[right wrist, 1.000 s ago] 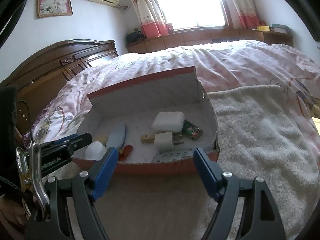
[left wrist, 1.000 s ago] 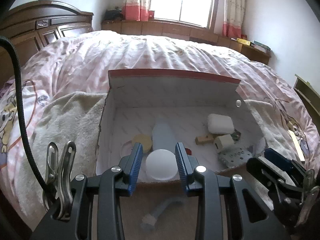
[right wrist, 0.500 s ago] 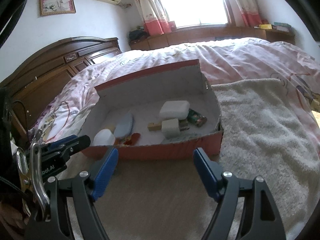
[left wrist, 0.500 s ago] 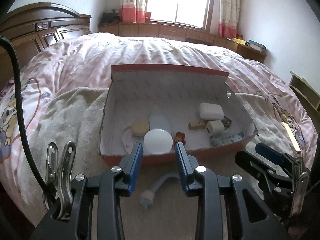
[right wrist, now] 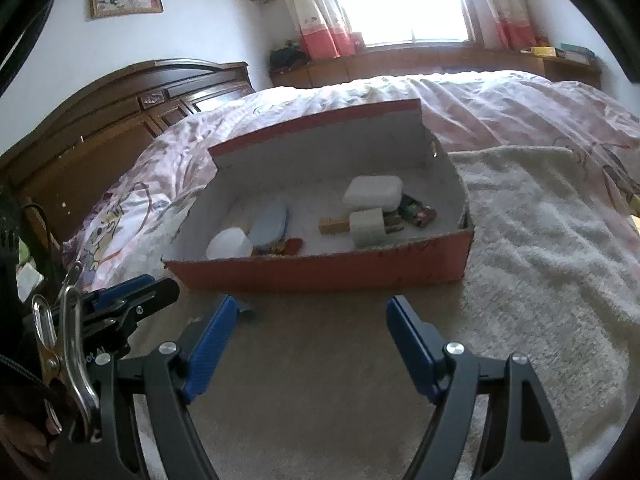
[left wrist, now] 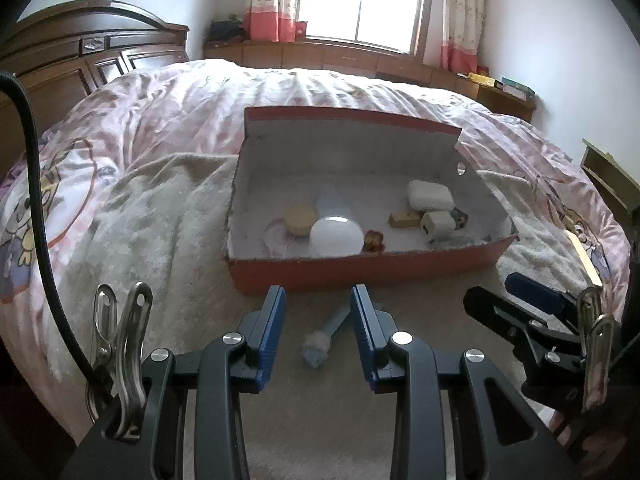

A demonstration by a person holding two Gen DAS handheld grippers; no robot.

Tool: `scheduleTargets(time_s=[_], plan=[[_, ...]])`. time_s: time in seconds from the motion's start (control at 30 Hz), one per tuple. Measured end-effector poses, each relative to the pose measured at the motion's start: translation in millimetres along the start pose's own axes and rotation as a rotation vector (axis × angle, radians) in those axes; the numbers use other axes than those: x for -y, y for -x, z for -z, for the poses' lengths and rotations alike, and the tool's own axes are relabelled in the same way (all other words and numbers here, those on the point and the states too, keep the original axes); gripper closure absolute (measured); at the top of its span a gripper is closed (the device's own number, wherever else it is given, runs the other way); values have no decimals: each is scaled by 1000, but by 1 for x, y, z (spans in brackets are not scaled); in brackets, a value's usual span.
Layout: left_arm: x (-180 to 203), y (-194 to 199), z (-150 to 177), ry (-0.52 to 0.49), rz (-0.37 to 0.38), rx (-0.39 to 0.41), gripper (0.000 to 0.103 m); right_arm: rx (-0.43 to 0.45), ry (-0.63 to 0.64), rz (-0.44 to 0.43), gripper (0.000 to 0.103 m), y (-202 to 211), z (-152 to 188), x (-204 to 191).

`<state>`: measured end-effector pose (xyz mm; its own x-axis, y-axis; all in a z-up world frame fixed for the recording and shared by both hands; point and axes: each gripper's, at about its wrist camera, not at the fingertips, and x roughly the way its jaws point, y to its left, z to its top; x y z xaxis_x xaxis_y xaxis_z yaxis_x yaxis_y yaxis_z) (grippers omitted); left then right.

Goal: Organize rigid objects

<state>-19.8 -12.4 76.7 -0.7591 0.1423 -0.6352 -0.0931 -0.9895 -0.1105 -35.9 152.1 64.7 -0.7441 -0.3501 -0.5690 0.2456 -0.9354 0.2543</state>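
The white round lid (left wrist: 337, 237) now sits inside the red box (left wrist: 360, 270), at the near wall beside the tan cap (left wrist: 300, 219) and the small red piece (left wrist: 375, 239); a second ago it was framed between my left fingers above the box's front edge, so I read that as the drop being done and one more rigid item put away. Since then I have pulled both tools back toward me: the box has shrunk in both views and its front wall now stands clear ahead of the fingertips. That retreat has brought the next candidate into line, a pale blue brush (left wrist: 326, 334) lying on the beige towel (left wrist: 168, 208) just outside the box, its bristle head toward me and its handle pointing at the box. My left gripper (left wrist: 318, 322) hangs over it with the fingers a moderate way apart, holding nothing and touching nothing; the brush shows in the gap between them, though I cannot tell how high above it I am. My right gripper (right wrist: 310, 334) is spread wide, also empty, over bare towel in front of the box. Further in, the white case (right wrist: 373, 193), the charger block (right wrist: 367, 227) and the wooden piece (right wrist: 334, 225) lie grouped at the right end.
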Motion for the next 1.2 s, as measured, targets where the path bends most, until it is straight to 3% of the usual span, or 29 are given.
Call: scheduleTargets(time_s=[0.43, 0.77, 1.2], plan=[[-20, -7, 26, 23, -22, -49, 69, -51, 30, -5, 22, -15, 12, -10], [-20, -14, 37, 11, 12, -66, 69, -73, 99, -23, 23, -25, 15, -23], [-14, -21, 42, -22, 35, -71, 69, -121, 165, -75, 39, -52, 1, -40]])
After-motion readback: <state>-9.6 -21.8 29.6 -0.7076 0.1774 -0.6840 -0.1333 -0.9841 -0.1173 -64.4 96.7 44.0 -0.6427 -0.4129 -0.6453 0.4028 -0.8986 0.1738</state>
